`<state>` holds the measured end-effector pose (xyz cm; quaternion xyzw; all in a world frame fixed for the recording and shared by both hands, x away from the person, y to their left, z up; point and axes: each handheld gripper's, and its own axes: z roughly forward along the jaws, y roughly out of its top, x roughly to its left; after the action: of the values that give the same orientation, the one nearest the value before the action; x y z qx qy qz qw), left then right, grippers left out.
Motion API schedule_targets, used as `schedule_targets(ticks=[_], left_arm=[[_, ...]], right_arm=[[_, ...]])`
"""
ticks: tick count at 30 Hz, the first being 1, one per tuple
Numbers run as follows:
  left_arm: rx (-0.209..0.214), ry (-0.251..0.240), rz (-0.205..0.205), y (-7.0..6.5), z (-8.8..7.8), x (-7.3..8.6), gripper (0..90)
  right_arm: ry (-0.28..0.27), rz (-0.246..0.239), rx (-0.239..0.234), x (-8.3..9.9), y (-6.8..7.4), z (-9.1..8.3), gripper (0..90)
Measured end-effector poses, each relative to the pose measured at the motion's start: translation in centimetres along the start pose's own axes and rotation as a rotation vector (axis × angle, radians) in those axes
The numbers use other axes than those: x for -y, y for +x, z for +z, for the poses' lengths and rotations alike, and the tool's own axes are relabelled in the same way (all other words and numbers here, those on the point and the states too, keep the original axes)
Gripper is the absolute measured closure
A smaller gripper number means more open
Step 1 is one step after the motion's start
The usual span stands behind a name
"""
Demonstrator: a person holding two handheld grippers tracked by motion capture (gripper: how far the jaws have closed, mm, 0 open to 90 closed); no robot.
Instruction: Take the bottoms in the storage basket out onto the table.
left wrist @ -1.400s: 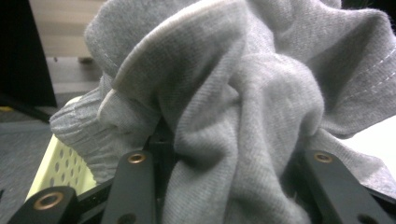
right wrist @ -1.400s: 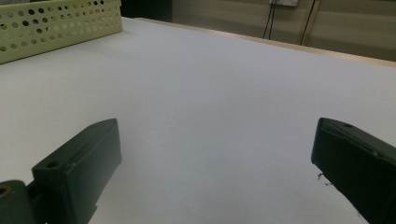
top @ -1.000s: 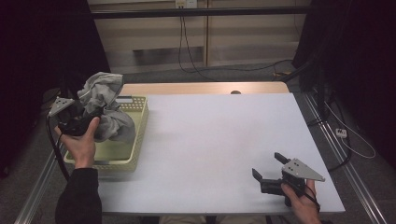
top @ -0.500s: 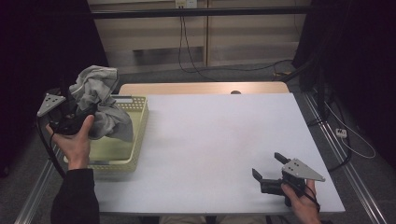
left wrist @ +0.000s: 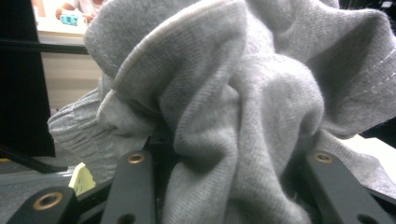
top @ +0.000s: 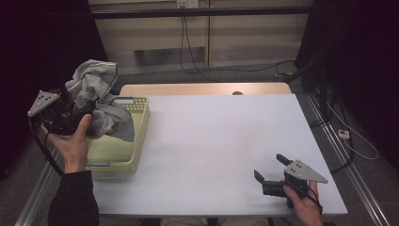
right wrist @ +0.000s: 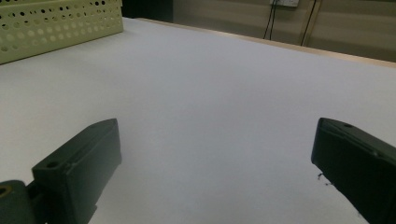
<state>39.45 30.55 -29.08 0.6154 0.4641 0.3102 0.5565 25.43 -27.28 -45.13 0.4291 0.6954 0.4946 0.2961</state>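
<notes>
A crumpled grey garment (top: 96, 101) hangs above the left end of a pale yellow perforated basket (top: 141, 123). My left gripper (top: 83, 112) is shut on the garment, held up at the table's left edge by a hand. In the left gripper view the grey cloth (left wrist: 243, 107) is bunched between the two black jaws and hides most of what lies beyond. My right gripper (top: 269, 165) rests low on the white table (top: 221, 132) near the front right corner. Its jaws stand wide apart with nothing between them (right wrist: 215, 154).
The basket (right wrist: 60, 23) stands at the table's left side, far from the right gripper. A wooden strip (top: 202, 88) runs along the table's far edge. Cables (top: 339, 127) hang off the right side, and dark curtains close in both sides.
The left gripper has lifted the grey garment higher and drawn it leftward, away from the basket's middle. The right gripper has stayed where it was.
</notes>
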Motion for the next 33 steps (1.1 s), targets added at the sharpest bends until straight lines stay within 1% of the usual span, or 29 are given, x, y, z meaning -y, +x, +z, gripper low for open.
schedule_targets(ticks=[3, 8, 13, 17, 22, 27, 31, 33], left_arm=[[0.016, -0.010, -0.012, -0.2, -0.4, -0.4, 55.3], [0.033, -0.009, 0.007, -1.0, -0.8, -1.0, 55.3], [0.058, -0.009, 0.023, -2.2, -0.9, -1.5, 55.3], [0.082, 0.002, 0.052, -3.4, -0.5, -1.8, 55.3], [0.105, 0.008, 0.049, -4.3, 0.1, -1.8, 55.3], [0.133, 0.001, 0.061, -5.3, 0.3, -2.3, 55.2], [0.146, 0.013, 0.071, -5.9, 0.7, -2.4, 55.2], [0.153, 0.014, 0.057, -6.1, 0.9, -2.4, 55.2]], right_arm=[[-0.001, 0.000, 0.000, 0.0, 0.0, 0.0, 1.8], [0.000, -0.001, -0.001, 0.0, 0.0, 0.0, 1.8], [-0.001, 0.000, 0.000, 0.0, 0.0, 0.0, 1.8], [0.000, -0.001, 0.000, 0.0, 0.0, 0.0, 1.8], [0.000, -0.001, -0.001, 0.0, 0.0, 0.0, 1.8], [0.000, 0.000, 0.000, 0.0, 0.0, 0.0, 1.8], [0.001, 0.000, 0.000, 0.0, 0.0, 0.0, 1.8], [0.000, 0.000, 0.000, 0.0, 0.0, 0.0, 1.8]])
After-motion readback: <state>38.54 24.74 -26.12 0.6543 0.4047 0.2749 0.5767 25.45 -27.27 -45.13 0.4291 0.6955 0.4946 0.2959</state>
